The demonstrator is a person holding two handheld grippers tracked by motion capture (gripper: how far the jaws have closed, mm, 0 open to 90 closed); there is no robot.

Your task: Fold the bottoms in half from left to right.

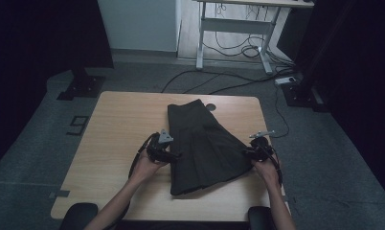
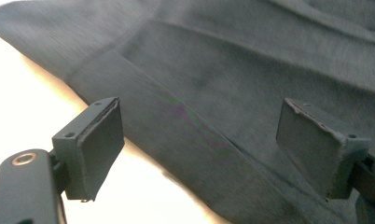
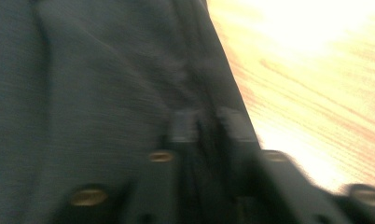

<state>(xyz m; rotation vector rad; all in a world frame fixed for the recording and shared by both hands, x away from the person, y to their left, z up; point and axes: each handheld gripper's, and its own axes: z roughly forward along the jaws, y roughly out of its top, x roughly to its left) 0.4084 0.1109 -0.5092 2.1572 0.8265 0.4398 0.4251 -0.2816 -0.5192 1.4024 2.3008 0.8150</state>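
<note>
Near the table's (image 1: 118, 115) front edge, a dark pleated skirt (image 1: 205, 143) is laid flat mid-table; its left edge is flanked by the spread left gripper (image 2: 199, 144), its right edge pinched by the right gripper (image 3: 206, 123).

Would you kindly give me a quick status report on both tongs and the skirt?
Left tongs open over skirt edge. Right tongs shut on skirt's other edge. Skirt flat on table. Nothing in the way.
</note>
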